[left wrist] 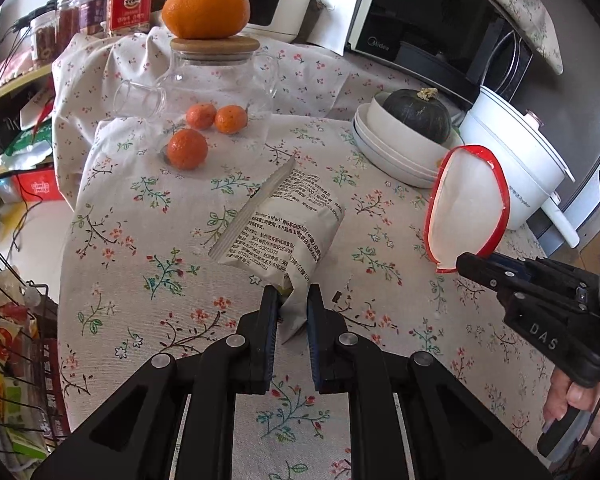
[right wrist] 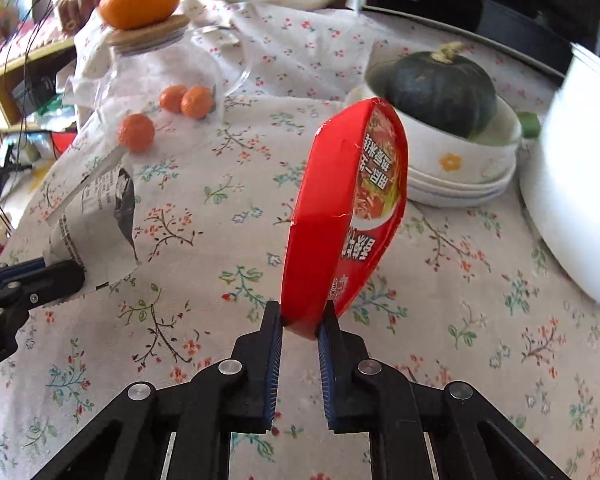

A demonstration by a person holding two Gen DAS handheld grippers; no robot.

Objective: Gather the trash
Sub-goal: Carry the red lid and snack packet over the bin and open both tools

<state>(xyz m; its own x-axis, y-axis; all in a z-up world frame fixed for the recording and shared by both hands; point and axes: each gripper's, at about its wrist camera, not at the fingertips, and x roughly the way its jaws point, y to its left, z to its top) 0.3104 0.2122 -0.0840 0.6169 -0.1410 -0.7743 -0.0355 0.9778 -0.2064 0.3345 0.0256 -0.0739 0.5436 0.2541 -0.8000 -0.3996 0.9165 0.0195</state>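
Note:
My left gripper [left wrist: 292, 300] is shut on the near end of a white snack bag [left wrist: 288, 232] with black print, held above the floral tablecloth. The bag also shows at the left of the right wrist view [right wrist: 96, 216]. My right gripper [right wrist: 302, 314] is shut on the bottom edge of a red noodle-bowl lid [right wrist: 344, 216], held upright. In the left wrist view the lid [left wrist: 468, 208] shows its white inner side, with the right gripper [left wrist: 466, 264] below it.
On the table stand a glass jar [left wrist: 216, 92] with an orange on its wooden lid, three small oranges [left wrist: 188, 148], stacked white bowls [left wrist: 396, 152] holding a dark green squash, a white cooker [left wrist: 516, 156] and a microwave [left wrist: 432, 12]. A wire rack [left wrist: 4, 320] of packets stands left.

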